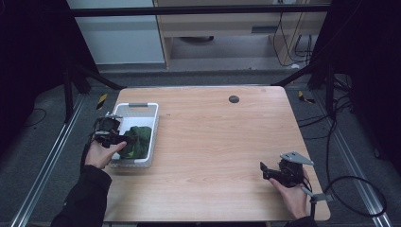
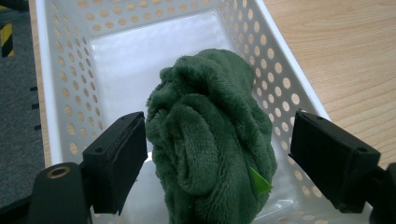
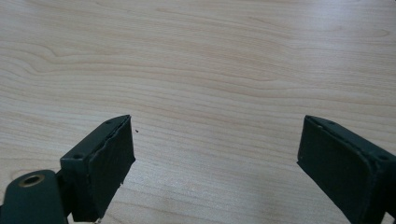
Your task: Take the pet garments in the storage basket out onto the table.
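While the green plush cloth [image 2: 210,149] sits bunched up inside the white perforated basket [image 2: 63,88], the work in hand looks to be either placing it there or lifting it out; the pictures alone do not settle which. Judged from the present layout: the cloth is in the basket, at the end nearer the person, and the basket stands at the left side of the wooden table [image 1: 222,142]. If the aim is to put it in, that part appears essentially done, and what is left is to draw the tool clear. If the aim is to take it out, the grip is not yet made.

Left gripper [image 2: 217,154]: jaws wide apart, straddling the cloth. One pad [image 2: 123,158] touches or nearly touches the fleece on its side; the other pad [image 2: 327,158] stands clear of it, with a gap showing basket wall between. No squeeze on the fabric visible. A small bright green tag [image 2: 259,181] sticks out of the cloth near the lower edge.

Right gripper [image 3: 217,158]: jaws spread wide, nothing between them, bare wood beneath. High view places it near the table's right front, well apart from the basket.
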`<state>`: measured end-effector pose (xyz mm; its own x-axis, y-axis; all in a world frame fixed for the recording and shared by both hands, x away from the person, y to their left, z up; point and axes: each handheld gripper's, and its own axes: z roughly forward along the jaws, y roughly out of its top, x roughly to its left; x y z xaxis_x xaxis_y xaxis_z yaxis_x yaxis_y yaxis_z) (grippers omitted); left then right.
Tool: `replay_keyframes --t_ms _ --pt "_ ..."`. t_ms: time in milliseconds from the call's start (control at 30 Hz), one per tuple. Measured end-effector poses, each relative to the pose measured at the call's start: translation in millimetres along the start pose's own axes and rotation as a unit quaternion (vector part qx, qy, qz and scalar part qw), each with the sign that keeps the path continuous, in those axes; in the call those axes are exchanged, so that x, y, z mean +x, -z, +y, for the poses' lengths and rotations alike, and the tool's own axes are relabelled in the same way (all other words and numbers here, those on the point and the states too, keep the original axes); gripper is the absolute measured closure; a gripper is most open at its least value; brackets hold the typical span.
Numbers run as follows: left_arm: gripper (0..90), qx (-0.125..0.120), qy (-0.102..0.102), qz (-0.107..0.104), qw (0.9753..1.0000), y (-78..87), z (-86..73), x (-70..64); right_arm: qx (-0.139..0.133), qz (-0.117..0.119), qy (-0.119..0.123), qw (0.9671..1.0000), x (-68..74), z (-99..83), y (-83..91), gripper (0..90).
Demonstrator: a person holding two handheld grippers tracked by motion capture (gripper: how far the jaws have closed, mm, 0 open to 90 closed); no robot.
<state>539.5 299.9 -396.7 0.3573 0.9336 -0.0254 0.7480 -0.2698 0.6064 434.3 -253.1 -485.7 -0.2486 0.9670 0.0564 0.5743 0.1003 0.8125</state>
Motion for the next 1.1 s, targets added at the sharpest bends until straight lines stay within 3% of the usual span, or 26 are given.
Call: replay_keyframes --t_ms 367,733,1100 --pt "18.1 0.031 -0.006 0.006 0.9995 -12.6 3.4 -1.3 0.004 0.003 -0.001 1.0000 -0.2 -0.4 -0.6 10.6" --pt "18.7 0.052 0.002 0.008 0.9986 -24.2 -0.1 3.8 0.005 0.003 0.001 1.0000 0.2 -0.6 -1.4 10.5" --pt "26.3 0.068 -0.007 0.016 0.9975 -33.2 0.0 -0.8 0.008 0.005 0.002 1.0000 0.2 -0.8 -1.9 10.3"
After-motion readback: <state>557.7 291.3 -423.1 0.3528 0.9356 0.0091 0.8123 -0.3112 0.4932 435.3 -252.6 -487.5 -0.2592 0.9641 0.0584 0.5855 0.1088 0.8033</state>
